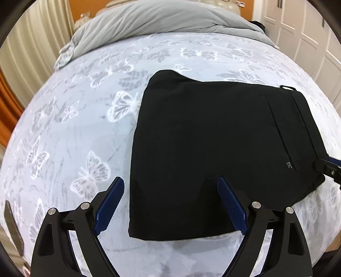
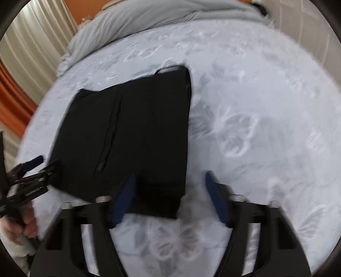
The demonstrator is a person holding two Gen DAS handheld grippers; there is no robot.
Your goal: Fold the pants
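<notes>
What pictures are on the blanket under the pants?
White and grey butterflies on a pale blanket, sharpest in the left wrist view.

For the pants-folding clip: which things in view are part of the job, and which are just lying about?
Part of the job:
black pants, folded flat on the butterfly blanket
left gripper, open
right gripper, open

Just lying about:
grey duvet, bunched at the far end
curtain
white doors
</notes>
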